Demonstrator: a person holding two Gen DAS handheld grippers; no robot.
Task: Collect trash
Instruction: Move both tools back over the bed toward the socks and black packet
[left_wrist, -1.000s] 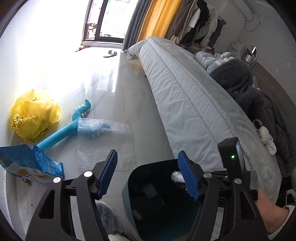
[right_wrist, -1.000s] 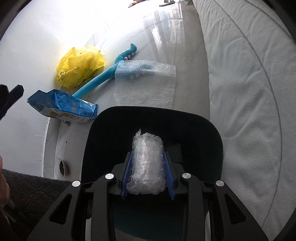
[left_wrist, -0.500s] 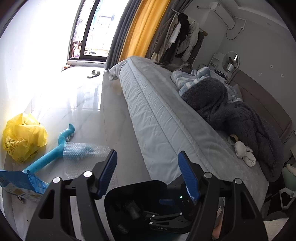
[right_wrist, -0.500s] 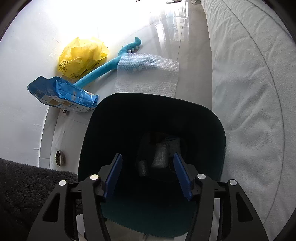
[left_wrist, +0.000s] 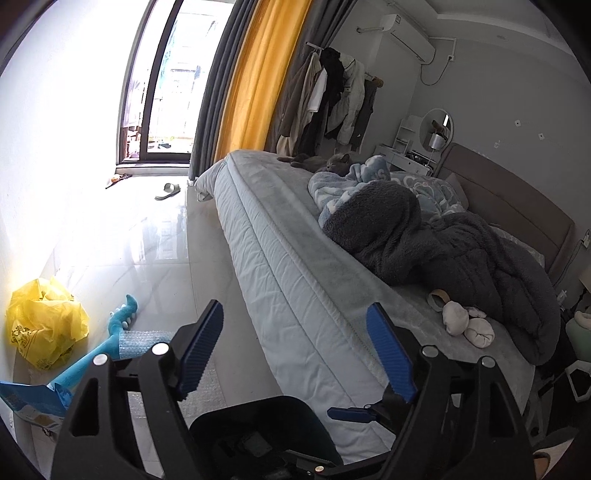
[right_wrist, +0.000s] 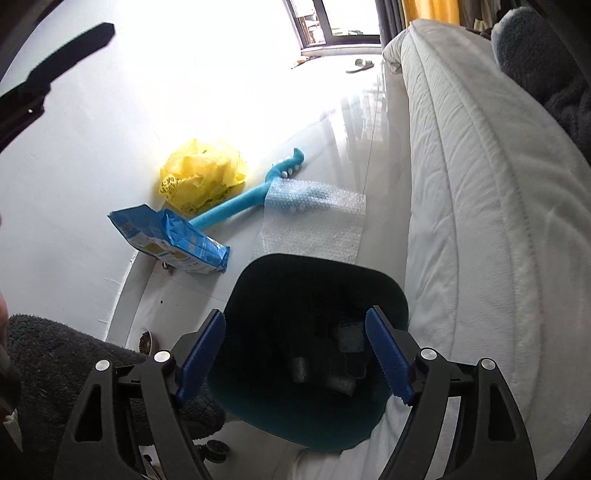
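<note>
The right tool, its jaws just opened and empty, hangs above the dark bin.

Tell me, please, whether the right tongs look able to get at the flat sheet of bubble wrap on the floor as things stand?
Probably yes. The right tongs are open and empty above the bin, and the bubble wrap sheet lies flat just beyond the bin's far rim. Nothing lies on top of it; only the blue foam toy pokes under one edge.

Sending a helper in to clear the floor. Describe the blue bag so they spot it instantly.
On the floor strip between the bed and the white wall, just beyond the dark bin, lies the blue bag. It is a crinkled printed packet on its side, unlike the yellow plastic bag and clear bubble wrap nearby.
</note>
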